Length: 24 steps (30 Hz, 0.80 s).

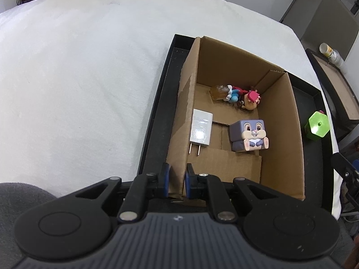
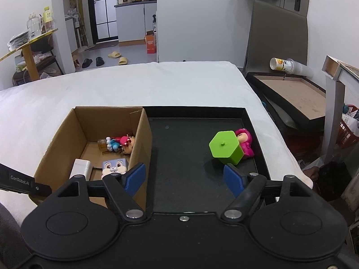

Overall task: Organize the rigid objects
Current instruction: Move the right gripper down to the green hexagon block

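"GenRobot.AI" in pale lettering runs along a black bar [image 2: 22,182] (lower left, right wrist view); nothing else is legible.

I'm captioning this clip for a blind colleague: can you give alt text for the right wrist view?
The right tool hovers open over a black tray on a white bed, aimed at a green hexagonal block leaning against a pink figurine. To the left, a cardboard box in the tray holds small toys and a white charger.

white walls [image 2: 190,22], grey floor [image 2: 132,51], wooden side table [image 2: 29,44].
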Motion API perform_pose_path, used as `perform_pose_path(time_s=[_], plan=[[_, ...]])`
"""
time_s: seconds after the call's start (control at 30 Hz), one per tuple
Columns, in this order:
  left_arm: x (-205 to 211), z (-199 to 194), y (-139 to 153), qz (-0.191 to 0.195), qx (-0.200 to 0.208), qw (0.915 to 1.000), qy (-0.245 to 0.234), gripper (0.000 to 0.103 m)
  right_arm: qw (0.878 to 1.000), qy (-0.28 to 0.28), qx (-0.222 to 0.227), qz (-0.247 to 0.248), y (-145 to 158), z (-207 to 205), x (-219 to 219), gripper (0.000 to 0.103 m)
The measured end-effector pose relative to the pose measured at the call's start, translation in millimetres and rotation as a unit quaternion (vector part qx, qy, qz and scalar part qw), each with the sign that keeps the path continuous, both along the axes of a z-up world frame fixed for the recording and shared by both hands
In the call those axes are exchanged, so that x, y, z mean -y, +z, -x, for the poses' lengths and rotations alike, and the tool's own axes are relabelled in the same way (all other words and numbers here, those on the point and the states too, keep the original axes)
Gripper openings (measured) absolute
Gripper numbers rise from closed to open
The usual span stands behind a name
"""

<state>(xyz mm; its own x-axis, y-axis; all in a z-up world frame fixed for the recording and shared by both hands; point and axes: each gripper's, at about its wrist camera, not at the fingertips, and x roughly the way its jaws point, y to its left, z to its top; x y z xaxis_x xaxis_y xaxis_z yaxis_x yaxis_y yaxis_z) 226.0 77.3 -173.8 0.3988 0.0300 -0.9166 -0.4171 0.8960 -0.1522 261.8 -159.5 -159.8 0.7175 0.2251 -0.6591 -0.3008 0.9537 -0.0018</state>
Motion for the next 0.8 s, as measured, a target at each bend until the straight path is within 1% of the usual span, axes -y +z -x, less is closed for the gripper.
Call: perform_pose_path(time_s=[0.07,0.23,0.33,0.57,0.67,0.8], plan=[[1,-1,0,-0.005,-0.003,1.0,0.001,0.012,1.0,0.0,0.001,-0.001,-2,-2,3,0.077],[6,-3,0,-0.017,-0.008,0.9998,0.0,0.012,1.0,-0.004,0.01,0.004,-9,-12,10,0.083],[8,-5,0,-0.021,-0.014,0.9997,0.002,0.011,1.0,-0.005,0.014,0.006,-13,-18,15,0.085],[11,-8,-1,-0.034,-0.024,0.9991,0.003,0.01,1.0,-0.008,0.019,0.016,-28,-39,25,0.085],[10,-10,-1,-0.034,-0.029,0.999,0.008,0.01,1.0,-0.012,0.022,0.016,-35,-48,28,0.085],[15,-12,-2,-0.046,-0.032,0.9984,-0.002,0.01,1.0,-0.019,0.023,0.009,-45,-57,33,0.085]])
